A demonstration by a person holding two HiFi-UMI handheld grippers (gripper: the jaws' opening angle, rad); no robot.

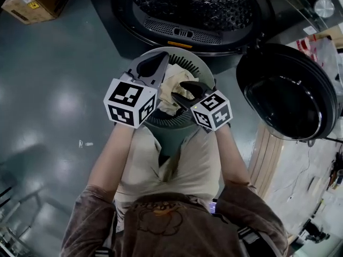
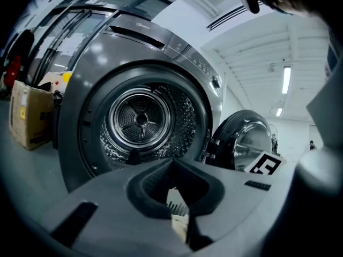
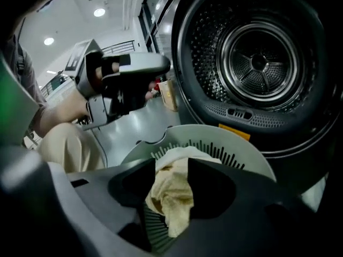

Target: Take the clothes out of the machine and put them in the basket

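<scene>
One cream cloth (image 1: 174, 82) lies in the basket (image 1: 194, 58).
Only the right gripper view shows the right claw (image 3: 171, 162) released astride it; the left claw (image 2: 172, 162), clenched, faces the machine (image 2: 139, 116).

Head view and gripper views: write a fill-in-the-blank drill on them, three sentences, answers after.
The cream cloth lies in the round ___. The door of the machine stands ___. The left gripper points toward the machine's perforated ___.
Missing words: basket; open; drum.
</scene>
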